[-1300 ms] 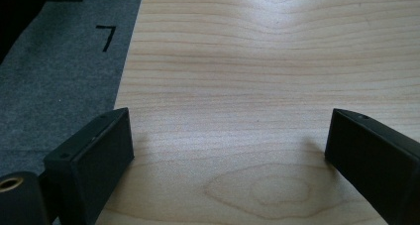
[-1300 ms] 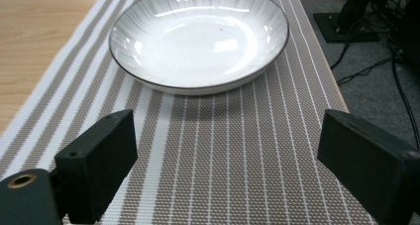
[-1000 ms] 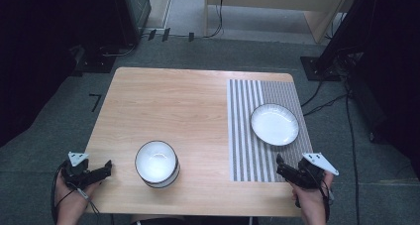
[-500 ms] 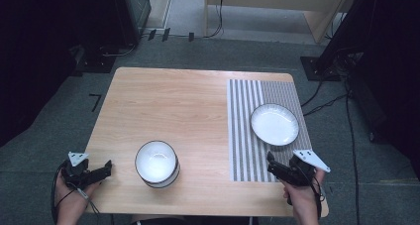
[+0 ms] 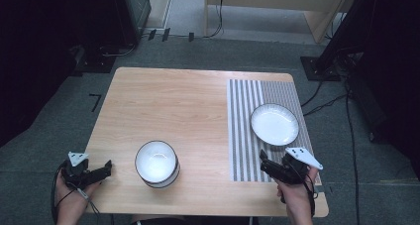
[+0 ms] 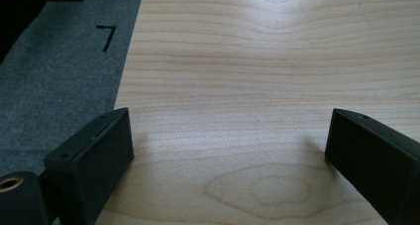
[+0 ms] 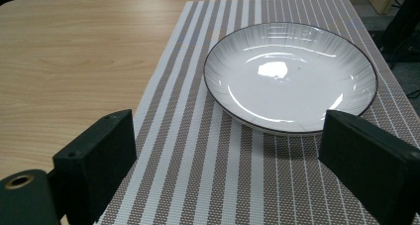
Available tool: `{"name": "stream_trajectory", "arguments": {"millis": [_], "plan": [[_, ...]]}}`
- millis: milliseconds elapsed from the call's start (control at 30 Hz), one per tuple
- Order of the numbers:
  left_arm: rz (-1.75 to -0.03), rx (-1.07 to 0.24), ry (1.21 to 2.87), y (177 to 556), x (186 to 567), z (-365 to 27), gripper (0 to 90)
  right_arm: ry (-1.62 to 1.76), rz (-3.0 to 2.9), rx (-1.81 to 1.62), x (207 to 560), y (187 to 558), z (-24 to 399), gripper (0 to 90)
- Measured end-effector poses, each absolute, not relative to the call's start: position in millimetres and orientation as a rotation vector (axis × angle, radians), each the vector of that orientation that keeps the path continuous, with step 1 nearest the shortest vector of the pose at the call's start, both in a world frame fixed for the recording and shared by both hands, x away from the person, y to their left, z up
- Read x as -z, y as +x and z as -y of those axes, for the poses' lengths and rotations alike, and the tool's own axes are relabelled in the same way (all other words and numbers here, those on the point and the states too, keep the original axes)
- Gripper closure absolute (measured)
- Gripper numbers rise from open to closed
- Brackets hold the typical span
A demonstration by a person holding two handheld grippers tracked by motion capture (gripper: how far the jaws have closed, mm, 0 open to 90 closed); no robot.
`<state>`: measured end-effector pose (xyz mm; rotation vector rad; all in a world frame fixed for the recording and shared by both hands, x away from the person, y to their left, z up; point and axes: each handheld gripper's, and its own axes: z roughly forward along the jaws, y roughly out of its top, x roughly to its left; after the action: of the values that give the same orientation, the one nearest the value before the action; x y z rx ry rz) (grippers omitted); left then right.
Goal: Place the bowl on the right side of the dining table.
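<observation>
A white plate [image 5: 274, 124] with a dark rim lies on the striped placemat [image 5: 247, 136] at the table's right; the right gripper view has this plate [image 7: 289, 76] just beyond the jaws. A white bowl [image 5: 157, 163] with a dark rim stands near the front edge, left of centre. My right gripper [image 5: 263, 160] hovers open over the mat's front part, a little short of the plate. At the front left corner my left gripper [image 5: 106, 168] is open over bare wood, left of the bowl. In the left gripper view its jaws stand wide apart with nothing between them.
The wooden table [image 5: 173, 111] has bare room across its middle and back. Grey carpet [image 6: 59, 76] with a black mark lies off its left edge. Cables and dark stands [image 5: 322, 66] sit on the floor beyond the table's right and far sides.
My right gripper has moved left and forward over the placemat toward the plate. The left gripper has stayed put.
</observation>
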<state>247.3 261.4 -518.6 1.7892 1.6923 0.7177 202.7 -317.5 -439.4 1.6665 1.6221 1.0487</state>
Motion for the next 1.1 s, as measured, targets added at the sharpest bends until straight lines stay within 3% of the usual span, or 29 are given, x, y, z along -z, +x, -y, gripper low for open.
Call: {"name": "stream_trajectory", "arguments": {"millis": [1100], "plan": [[-1.692,-0.718,1.789,247,519,-261,4.2,1.635,-1.677,-1.064,434,210,285,7.5]]}}
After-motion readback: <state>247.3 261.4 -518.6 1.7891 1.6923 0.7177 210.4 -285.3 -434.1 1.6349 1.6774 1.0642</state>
